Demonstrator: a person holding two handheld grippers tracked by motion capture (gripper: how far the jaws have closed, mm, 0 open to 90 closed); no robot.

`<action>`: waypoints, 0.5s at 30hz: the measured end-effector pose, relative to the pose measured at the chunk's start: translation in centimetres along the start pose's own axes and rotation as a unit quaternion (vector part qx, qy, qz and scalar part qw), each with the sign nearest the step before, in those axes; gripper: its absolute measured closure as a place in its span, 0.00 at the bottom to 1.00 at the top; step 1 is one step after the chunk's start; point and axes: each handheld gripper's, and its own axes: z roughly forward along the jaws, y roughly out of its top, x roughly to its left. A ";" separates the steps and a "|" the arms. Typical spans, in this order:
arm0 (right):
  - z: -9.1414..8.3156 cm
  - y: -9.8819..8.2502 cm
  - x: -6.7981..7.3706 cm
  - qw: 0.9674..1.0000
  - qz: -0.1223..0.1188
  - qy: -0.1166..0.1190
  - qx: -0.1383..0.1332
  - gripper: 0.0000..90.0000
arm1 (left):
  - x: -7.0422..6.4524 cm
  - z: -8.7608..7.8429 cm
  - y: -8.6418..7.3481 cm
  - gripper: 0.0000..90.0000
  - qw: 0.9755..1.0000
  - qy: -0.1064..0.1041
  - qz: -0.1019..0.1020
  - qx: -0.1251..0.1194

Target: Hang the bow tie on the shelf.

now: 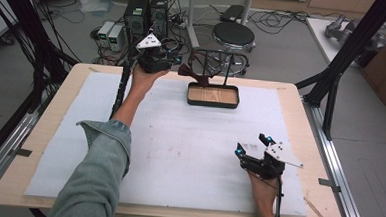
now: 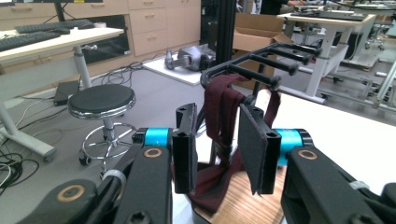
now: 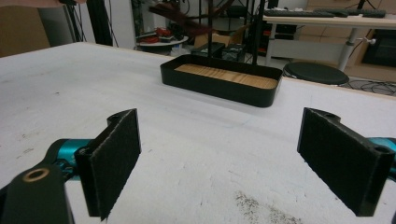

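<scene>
A black wire rack (image 1: 209,59) stands over a black tray with a wooden floor (image 1: 213,95) at the table's far middle. A dark red cloth strap (image 2: 222,109) hangs from a rack prong (image 2: 254,74) and trails down toward the tray. My left gripper (image 2: 219,144) is raised at the rack, jaws partly apart on either side of the strap. It also appears in the high view, left gripper (image 1: 175,63), beside the strap (image 1: 193,74). My right gripper (image 1: 251,147) rests low at the table's near right, open wide with nothing between its pads (image 3: 116,158).
White foam sheet (image 1: 179,148) covers the wooden table. A black stool (image 1: 233,36) and computer boxes (image 1: 146,13) stand beyond the far edge. Black frame posts (image 1: 343,61) rise at the right. The tray (image 3: 219,86) lies ahead of my right gripper.
</scene>
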 end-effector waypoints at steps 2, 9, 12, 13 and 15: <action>0.0 0.0 0.0 1.000 0.000 0.000 -0.001 0.14 | -0.1 -0.6 0.1 0.70 1.000 -0.002 0.004 0.000; 0.1 0.0 0.0 1.000 0.003 -0.001 0.001 0.14 | -0.5 -3.8 0.5 0.61 1.000 -0.005 0.010 -0.001; 0.1 0.1 0.0 1.000 0.003 -0.002 0.001 0.14 | -0.9 -5.3 0.7 0.58 1.000 -0.003 0.018 -0.001; 0.2 0.1 0.0 1.000 0.004 -0.002 0.002 0.14 | -0.9 -5.3 0.7 0.58 1.000 -0.003 0.018 -0.001; 0.2 0.1 0.0 1.000 0.003 -0.002 0.003 0.14 | -1.2 -6.3 0.7 0.57 1.000 -0.003 0.023 -0.002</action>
